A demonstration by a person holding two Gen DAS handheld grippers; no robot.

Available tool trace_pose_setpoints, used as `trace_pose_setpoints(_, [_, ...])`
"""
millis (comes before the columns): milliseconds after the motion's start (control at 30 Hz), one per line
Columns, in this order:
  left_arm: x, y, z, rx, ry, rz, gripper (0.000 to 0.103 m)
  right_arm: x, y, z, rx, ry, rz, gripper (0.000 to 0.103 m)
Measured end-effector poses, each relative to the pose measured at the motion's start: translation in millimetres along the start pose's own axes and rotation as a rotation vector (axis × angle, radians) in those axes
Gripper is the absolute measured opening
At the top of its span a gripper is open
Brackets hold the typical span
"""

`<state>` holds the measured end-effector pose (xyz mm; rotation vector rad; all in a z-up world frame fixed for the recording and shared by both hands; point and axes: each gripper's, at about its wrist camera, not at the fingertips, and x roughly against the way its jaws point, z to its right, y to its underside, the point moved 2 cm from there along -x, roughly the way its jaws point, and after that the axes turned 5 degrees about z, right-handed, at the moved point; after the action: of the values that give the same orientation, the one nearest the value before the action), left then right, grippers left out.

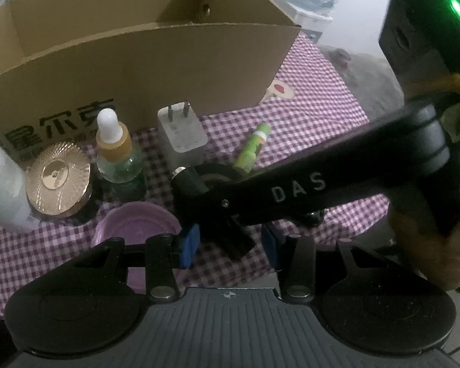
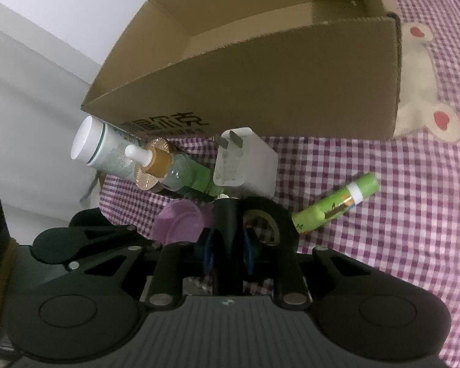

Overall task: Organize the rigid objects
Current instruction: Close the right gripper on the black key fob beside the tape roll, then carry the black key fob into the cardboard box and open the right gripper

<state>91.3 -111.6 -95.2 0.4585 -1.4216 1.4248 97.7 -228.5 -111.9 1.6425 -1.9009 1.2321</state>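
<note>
The cardboard box (image 1: 144, 61) fills the upper part of both views, open at the top, and stands on the checked cloth (image 2: 383, 214) that covers the desk. The loose things line up in front of its near wall: white tube (image 2: 101, 150), gold round lid (image 1: 58, 181), dropper bottle (image 1: 116, 153), white plug adapter (image 1: 181, 135), purple lid (image 1: 135, 224) and green stick (image 2: 334, 205).

The smallest and nearest matters most: the black looped object (image 2: 230, 211) lies just below the adapter. Its long axis runs straight up the right wrist frame, silver tip towards the box.

The right gripper (image 2: 228, 245) is drawn in narrow, its blue pads against both flanks of the black barrel. It appears to have hold of it, so this hand is the nearer.

In the left wrist view the left gripper (image 1: 228, 242) is partly closed around a black piece at lower centre. Whether its pads press on it I cannot tell.

The box lies directly ahead along that axis, so the move looks like a lift over the near wall.
</note>
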Motion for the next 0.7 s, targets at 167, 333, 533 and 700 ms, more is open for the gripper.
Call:
trace_pose_setpoints(167, [7,1,2,0.006,-0.006,0.012,0.044,10,8,7,-0.057,-0.027,0.022,0.023])
trace_pose_setpoints(333, [25,5,4,0.013,-0.005,0.043,0.044,25,17,6,-0.097,-0.036,0.057,0.023])
trace_pose_setpoints(533, [67,5,17,-0.009,0.008,0.11,0.044,56,27,-15,-0.094,-0.034,0.125,0.024])
trace_pose_setpoints(700, [114,-5,27,-0.043,-0.006,0.213,0.044,100,25,-42,-0.08,-0.041,0.214,0.024])
